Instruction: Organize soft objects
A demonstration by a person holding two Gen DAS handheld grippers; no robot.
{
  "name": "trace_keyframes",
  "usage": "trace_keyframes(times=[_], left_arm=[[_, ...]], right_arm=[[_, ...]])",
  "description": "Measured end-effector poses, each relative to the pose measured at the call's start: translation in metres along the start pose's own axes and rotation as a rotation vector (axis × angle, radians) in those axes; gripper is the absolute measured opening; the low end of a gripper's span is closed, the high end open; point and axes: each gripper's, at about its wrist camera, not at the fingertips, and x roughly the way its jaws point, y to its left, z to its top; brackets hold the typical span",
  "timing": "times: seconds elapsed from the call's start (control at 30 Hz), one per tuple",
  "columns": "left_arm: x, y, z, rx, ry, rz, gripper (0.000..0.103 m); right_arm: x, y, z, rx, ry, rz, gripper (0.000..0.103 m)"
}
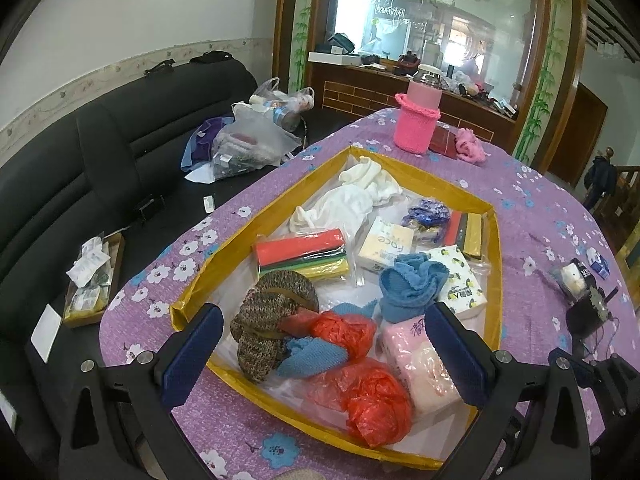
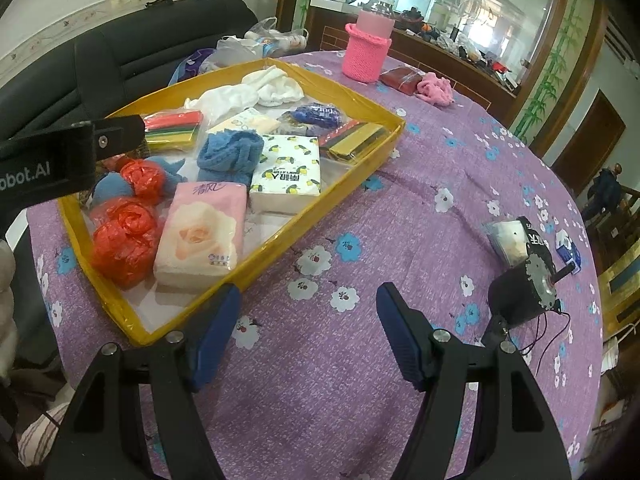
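A yellow-rimmed tray [image 1: 494,240] [image 2: 384,148] on the purple flowered table holds soft things: white cloths [image 1: 352,196], a blue knit cloth [image 1: 408,284] [image 2: 232,152], red plastic bags [image 1: 376,404] [image 2: 124,240], a brown knit slipper [image 1: 272,320], a pink tissue pack [image 1: 420,364] [image 2: 200,232] and a lemon-print tissue pack [image 2: 286,174]. My left gripper [image 1: 324,352] is open and empty above the tray's near end. My right gripper [image 2: 308,336] is open and empty over bare tablecloth to the right of the tray. A pink knit piece [image 2: 436,88] lies outside the tray at the far side.
A jar in a pink knit sleeve [image 1: 418,120] [image 2: 366,52] stands at the table's far edge beside a dark red packet [image 2: 400,78]. A black motor with wires [image 2: 524,288] and small boxes lie at the right. A black sofa [image 1: 80,168] with bags is on the left.
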Motion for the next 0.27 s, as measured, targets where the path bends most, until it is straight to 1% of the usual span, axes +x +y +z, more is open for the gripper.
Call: trace_keyframes(times=[0.27], left_arm=[[-0.002, -0.004, 0.001, -0.005, 0.013, 0.008, 0.103]], right_arm=[[-0.006, -0.014, 0.001, 0.028, -0.027, 0.022, 0.070]])
